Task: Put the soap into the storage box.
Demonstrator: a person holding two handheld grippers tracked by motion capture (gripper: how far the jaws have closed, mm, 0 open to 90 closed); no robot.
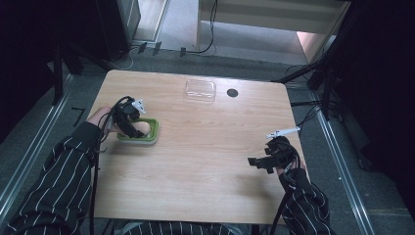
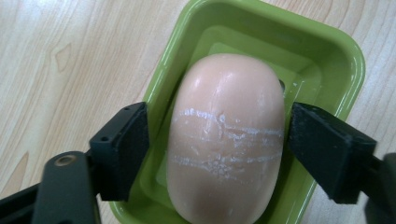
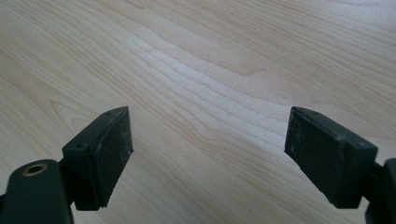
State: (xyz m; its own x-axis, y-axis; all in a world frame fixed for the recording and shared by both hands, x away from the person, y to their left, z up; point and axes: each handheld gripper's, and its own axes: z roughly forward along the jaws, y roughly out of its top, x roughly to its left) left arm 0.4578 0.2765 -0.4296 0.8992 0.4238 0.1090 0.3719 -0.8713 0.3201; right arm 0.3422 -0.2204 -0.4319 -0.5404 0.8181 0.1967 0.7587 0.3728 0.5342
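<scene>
A pale pink oval bar of soap [image 2: 224, 140] lies in a green dish [image 2: 345, 56] on the wooden table. My left gripper [image 2: 217, 140] points down over the dish with one black jaw on each side of the bar. A narrow gap shows at each pad, so it is open around the soap. From above, the left gripper [image 1: 133, 125] covers much of the soap [image 1: 143, 128] and the dish [image 1: 154, 132] at the table's left. My right gripper [image 1: 253, 161] rests low at the right, with its jaws apart over bare wood [image 3: 208, 140] and nothing between them.
A clear plastic tray [image 1: 199, 90] sits near the far edge, with a small dark round disc [image 1: 232, 92] beside it. The table [image 1: 205, 161] ends close to both hands at left and right. Striped sleeves enter from the bottom.
</scene>
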